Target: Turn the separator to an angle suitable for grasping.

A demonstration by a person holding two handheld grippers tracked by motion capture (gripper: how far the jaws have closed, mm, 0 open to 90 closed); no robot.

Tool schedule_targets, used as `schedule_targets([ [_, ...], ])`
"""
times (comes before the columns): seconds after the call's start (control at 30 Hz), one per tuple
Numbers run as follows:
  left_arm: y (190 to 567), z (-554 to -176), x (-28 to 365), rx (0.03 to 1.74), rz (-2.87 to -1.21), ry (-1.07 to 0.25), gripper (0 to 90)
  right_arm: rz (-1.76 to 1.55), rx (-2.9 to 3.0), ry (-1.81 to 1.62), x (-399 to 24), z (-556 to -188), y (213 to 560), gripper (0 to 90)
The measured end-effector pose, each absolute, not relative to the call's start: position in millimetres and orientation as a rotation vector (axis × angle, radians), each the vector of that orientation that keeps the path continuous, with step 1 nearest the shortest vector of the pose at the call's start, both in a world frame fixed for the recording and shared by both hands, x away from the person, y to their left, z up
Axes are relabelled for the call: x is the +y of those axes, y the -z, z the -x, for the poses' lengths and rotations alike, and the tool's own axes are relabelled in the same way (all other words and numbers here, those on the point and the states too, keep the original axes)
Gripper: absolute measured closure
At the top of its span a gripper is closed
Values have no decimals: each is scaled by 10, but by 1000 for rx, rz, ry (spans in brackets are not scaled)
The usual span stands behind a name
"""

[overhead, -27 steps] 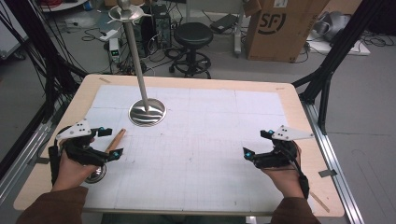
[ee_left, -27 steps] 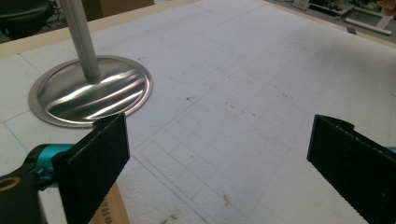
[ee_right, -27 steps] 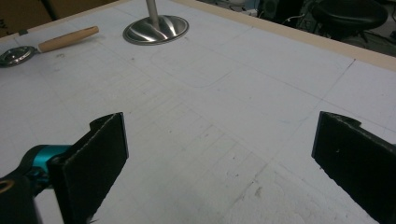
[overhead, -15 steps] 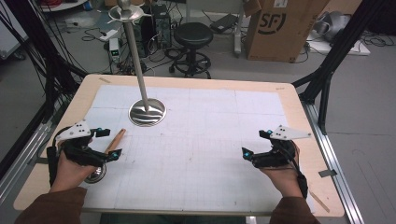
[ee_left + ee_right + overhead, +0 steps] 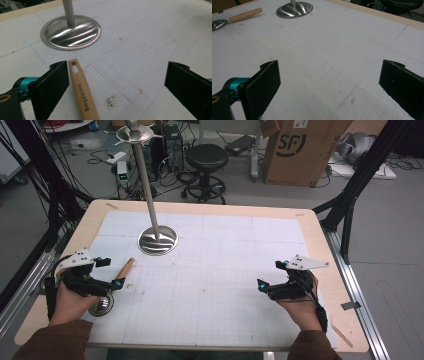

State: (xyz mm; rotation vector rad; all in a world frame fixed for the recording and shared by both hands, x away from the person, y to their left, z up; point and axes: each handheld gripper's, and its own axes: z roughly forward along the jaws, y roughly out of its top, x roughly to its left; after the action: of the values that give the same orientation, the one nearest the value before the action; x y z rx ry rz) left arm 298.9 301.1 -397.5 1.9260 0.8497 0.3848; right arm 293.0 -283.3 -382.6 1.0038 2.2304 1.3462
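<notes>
A spoon-like utensil lies on the white gridded mat at the left; its wooden handle (image 5: 126, 268) points toward a steel stand and its metal bowl (image 5: 101, 305) sits by my left hand. My left gripper (image 5: 112, 272) is open over the handle end. In the left gripper view the handle (image 5: 82, 92) lies on the mat between the jaws, close beside the left-hand one, with the pads off it. My right gripper (image 5: 270, 274) hovers open at the right, and bare mat lies between its jaws (image 5: 329, 87). The handle (image 5: 245, 15) appears far off in the right gripper view.
A steel stand with a round base (image 5: 158, 240) and a tall pole (image 5: 145, 175) rises at the back left of the mat. The wooden table edge (image 5: 320, 235) frames the mat. Beyond it are a stool (image 5: 207, 157), a cardboard box (image 5: 300, 150) and cables.
</notes>
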Motion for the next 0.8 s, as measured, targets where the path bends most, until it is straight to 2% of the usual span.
schedule_targets([
  [0.47, 4108, -3039, 3063, 949, -1997, -386, 63, -1009, 2245, -1329, -2824, -2938, 3843, 25],
  [0.8, 4220, -3078, 3117, 1080, -2055, -375, 85, -1014, 2247, -1327, -2823, -2947, 3855, 25],
])
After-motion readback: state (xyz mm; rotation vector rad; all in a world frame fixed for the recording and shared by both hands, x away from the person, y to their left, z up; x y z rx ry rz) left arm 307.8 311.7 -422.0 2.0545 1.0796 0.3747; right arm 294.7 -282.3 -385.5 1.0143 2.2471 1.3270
